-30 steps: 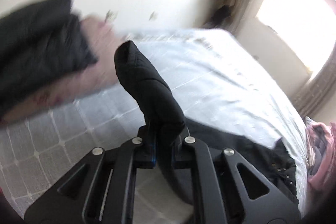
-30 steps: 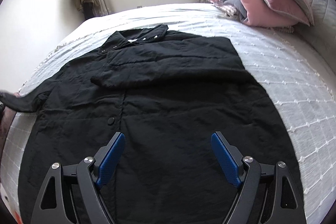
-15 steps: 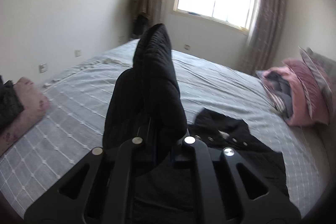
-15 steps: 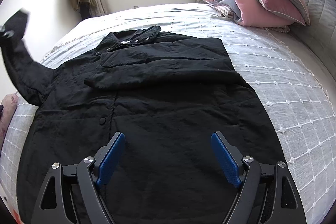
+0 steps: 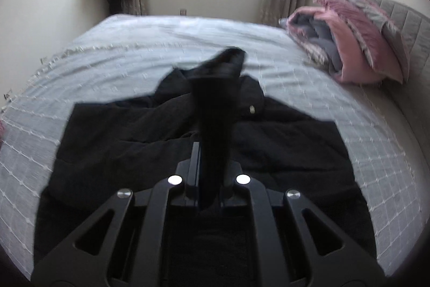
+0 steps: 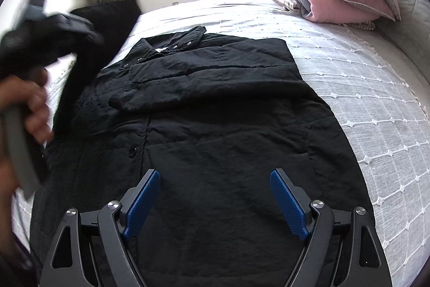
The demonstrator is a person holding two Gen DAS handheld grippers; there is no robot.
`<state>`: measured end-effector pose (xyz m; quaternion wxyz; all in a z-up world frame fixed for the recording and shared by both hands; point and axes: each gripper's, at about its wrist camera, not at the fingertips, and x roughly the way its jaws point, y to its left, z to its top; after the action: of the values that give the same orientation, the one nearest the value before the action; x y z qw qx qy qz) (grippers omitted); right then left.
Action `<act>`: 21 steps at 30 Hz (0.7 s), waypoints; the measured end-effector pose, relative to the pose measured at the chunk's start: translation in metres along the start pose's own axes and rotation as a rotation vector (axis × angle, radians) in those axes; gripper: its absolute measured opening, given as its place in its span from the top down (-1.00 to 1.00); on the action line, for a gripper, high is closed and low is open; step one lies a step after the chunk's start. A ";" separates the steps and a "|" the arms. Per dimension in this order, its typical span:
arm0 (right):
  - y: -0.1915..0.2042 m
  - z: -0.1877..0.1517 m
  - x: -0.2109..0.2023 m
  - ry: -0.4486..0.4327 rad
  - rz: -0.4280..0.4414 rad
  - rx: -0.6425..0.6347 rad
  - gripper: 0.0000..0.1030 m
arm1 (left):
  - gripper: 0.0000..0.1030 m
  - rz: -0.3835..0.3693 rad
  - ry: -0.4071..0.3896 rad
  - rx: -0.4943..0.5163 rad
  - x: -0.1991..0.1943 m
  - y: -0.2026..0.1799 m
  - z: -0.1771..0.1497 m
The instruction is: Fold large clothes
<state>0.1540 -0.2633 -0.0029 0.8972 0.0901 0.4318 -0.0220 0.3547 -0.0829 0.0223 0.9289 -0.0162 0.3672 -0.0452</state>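
Collar toward the window, the long black quilted coat (image 6: 215, 104) lies lengthwise on the grey checked bedspread (image 6: 362, 88). The left gripper (image 5: 209, 160) pinches its raised sleeve (image 5: 215, 104); the right gripper (image 6: 215, 201) hovers spread above the hem.

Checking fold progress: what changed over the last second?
The left gripper, shut on the long black padded coat's sleeve, swung it from off the coat's side up over the body. Right gripper stayed open, empty, hovering over the hem; the other sleeve stayed folded across the chest.
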 end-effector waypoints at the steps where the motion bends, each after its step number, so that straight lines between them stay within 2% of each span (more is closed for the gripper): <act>1: 0.000 0.001 0.000 0.002 0.002 0.001 -0.65 | 0.76 -0.002 0.027 0.003 0.008 -0.004 -0.007; 5: -0.001 0.002 0.001 0.005 -0.001 0.004 -0.65 | 0.73 -0.006 0.094 0.014 0.036 -0.013 -0.029; 9: -0.002 0.003 0.003 0.012 -0.001 0.004 -0.65 | 0.50 -0.029 0.145 0.035 0.050 -0.024 -0.048; 11: -0.001 0.002 0.004 0.018 -0.004 -0.001 -0.65 | 0.45 -0.034 0.153 0.052 0.052 -0.030 -0.054; 13: 0.000 0.002 0.006 0.022 -0.008 -0.009 -0.65 | 0.24 -0.053 0.172 0.075 0.054 -0.036 -0.059; 15: 0.000 0.002 0.007 0.026 -0.007 -0.017 -0.65 | -0.19 -0.090 0.200 0.090 0.057 -0.043 -0.063; 18: -0.001 0.000 0.007 0.031 -0.001 -0.034 -0.65 | -0.23 -0.146 0.207 0.088 0.055 -0.048 -0.063; 21: -0.010 -0.001 0.010 0.043 -0.029 -0.042 -0.65 | -0.27 -0.258 0.206 0.034 0.045 -0.043 -0.061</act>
<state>0.1580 -0.2730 -0.0126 0.8890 0.0656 0.4525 -0.0240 0.3426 -0.1298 -0.0496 0.8730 -0.0427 0.4545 -0.1718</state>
